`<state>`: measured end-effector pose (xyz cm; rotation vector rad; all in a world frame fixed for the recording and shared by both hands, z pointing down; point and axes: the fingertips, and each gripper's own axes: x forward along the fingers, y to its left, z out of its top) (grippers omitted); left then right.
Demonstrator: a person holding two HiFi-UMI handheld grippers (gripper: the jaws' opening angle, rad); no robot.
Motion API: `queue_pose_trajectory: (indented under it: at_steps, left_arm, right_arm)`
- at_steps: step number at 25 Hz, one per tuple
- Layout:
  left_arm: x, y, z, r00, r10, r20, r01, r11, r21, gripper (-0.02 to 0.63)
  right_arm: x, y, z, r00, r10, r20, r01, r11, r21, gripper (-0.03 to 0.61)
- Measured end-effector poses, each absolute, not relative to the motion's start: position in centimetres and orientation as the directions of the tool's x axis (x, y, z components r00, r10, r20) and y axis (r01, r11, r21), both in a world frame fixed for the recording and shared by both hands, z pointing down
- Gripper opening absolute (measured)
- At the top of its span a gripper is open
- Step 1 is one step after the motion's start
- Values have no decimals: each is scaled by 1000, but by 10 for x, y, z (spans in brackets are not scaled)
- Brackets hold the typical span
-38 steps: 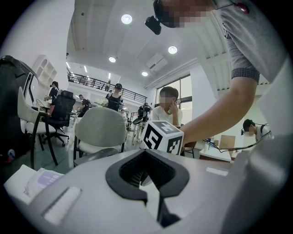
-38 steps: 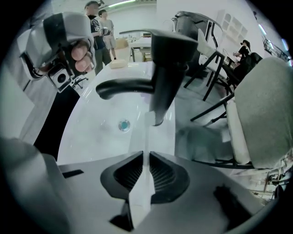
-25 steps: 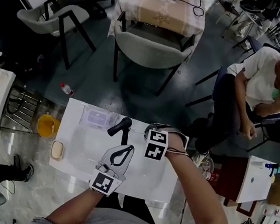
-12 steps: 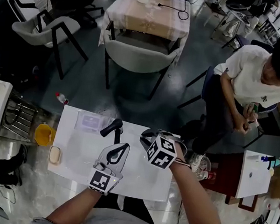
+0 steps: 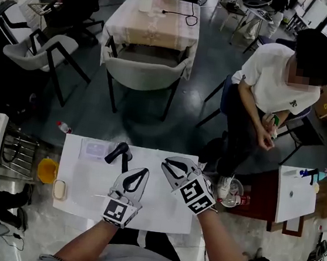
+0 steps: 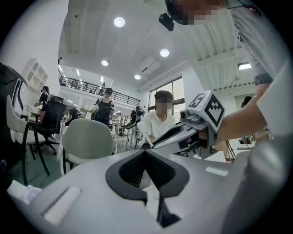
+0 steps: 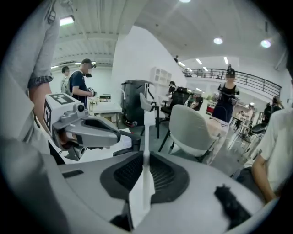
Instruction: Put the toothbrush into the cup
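Observation:
A thin white toothbrush [image 7: 143,183] stands upright between the jaws of my right gripper [image 7: 145,155], which is shut on it. In the head view the right gripper [image 5: 169,167] hovers over the right half of the white counter [image 5: 159,212], tips pointing away from me. My left gripper [image 5: 142,172] is beside it on the left, pointing level, its jaws shut [image 6: 145,153] with nothing between them. Each gripper shows in the other's view: the right gripper [image 6: 150,143] and the left gripper [image 7: 132,134]. I cannot make out a cup in any view.
A black faucet-like fitting [image 5: 119,151] rises at the counter's far edge, with a clear box [image 5: 93,148] to its left. A soap bar [image 5: 59,189] lies at the left end and a yellow bucket [image 5: 46,170] stands below. A person [image 5: 270,81] sits at far right; a chair [image 5: 141,74] stands beyond.
My right gripper has risen and rolled, so its marker cube now faces up and its jaws show. The left gripper has shifted slightly. The head view has tilted further out.

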<state>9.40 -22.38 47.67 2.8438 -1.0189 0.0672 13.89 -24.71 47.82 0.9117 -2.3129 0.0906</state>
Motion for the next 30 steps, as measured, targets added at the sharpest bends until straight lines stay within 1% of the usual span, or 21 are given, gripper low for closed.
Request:
queue_pose_trajectory:
  at_steps: [4,8,10,13,17,24,30]
  left_arm:
    - [115,-224,479,797,-599,73,-604,-790,109,8]
    - [139,-223,477,813,-572,104,-582,-798,156,8]
    - [149,-225,480,828,-553,94,-560,-818,132,8]
    - [165,-228,484,842,-533,82,-539,-835,111,8]
    - [181,-233,498,848,-521,99,-529,-843,97,8]
    - [200,-249,519,845,-522,111,-534,-835,134,8]
    - [211,-264,537,834,-536,131,-552,-820,155,8]
  right_arm:
    - [164,-238,470,-544,-677,496,-733,671,111,51]
    - [192,-232,470,-513,-730,452,-783,613,101,51]
    - [203,-230,472,-499,-748,437,-800,591,98,51]
    - [219,-229,477,-476,-774,417,-820,563,108,51]
    - [232,-232,489,-457,-793,404,-835,539,114,51]
    - [242,-242,512,-452,-811,371,-838,529,135,52]
    - [248,-252,540,-443,-815,373,-848,516,119,52]
